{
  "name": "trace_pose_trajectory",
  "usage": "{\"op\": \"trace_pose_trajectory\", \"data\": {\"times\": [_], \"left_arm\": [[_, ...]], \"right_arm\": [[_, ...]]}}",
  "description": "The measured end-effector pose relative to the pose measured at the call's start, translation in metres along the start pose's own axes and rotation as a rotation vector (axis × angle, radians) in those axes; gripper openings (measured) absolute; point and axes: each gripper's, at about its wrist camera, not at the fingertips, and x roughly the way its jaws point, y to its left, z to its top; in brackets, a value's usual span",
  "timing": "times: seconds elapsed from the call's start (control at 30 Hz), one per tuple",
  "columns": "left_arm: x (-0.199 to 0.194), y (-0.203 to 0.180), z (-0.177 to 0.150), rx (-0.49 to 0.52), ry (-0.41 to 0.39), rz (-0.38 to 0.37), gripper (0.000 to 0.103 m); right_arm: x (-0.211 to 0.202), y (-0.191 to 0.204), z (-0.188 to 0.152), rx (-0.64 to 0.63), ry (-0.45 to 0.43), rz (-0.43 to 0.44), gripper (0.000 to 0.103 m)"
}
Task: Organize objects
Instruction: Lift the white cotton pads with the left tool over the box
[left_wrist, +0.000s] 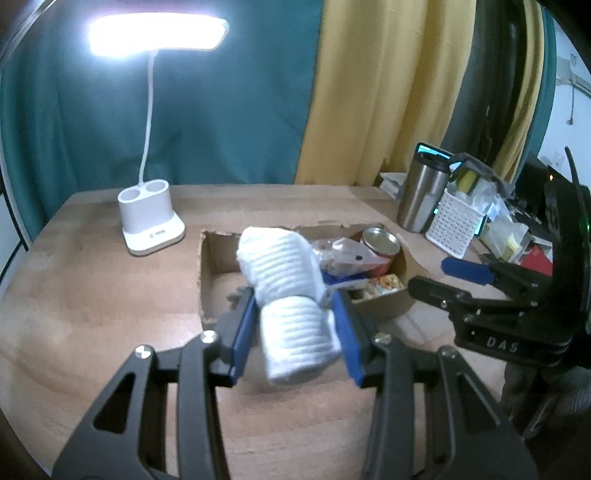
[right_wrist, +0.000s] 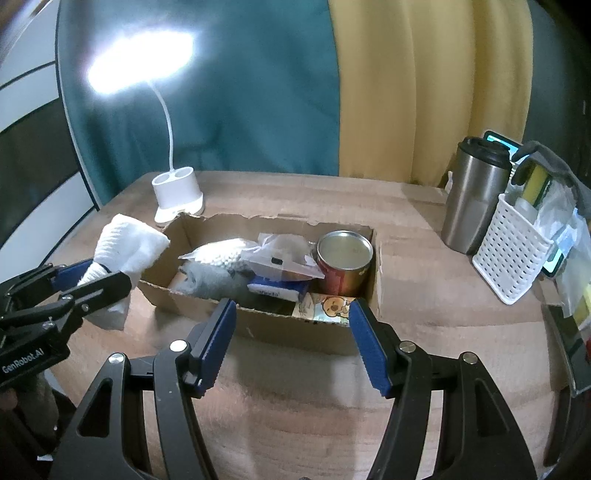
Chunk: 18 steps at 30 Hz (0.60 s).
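Note:
My left gripper (left_wrist: 295, 325) is shut on a white ribbed cloth (left_wrist: 291, 295) and holds it above the table, just in front of the open cardboard box (left_wrist: 384, 306). The cloth also shows at the left of the right wrist view (right_wrist: 122, 251), beside the box's (right_wrist: 295, 332) left end. The box holds a red can (right_wrist: 343, 266), a clear plastic bag (right_wrist: 284, 254), a blue pack (right_wrist: 277, 290), a grey cloth (right_wrist: 214, 280) and a cartoon-print item (right_wrist: 328, 308). My right gripper (right_wrist: 291, 339) is open and empty, in front of the box's near wall.
A lit white desk lamp (left_wrist: 151, 221) stands at the back left. A steel tumbler (right_wrist: 476, 195) and a white perforated basket (right_wrist: 513, 254) full of items stand at the right, with clutter behind. Teal and yellow curtains hang behind the wooden table (right_wrist: 295, 406).

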Motion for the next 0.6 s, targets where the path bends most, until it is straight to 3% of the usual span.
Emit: {"op": "trace_pose_trajectory", "data": {"times": [0.6], "left_arm": [[0.024, 0.011, 0.019, -0.001, 0.009, 0.014, 0.043]], "right_arm": [[0.019, -0.010, 0.015, 0.014, 0.011, -0.004, 0.067]]}}
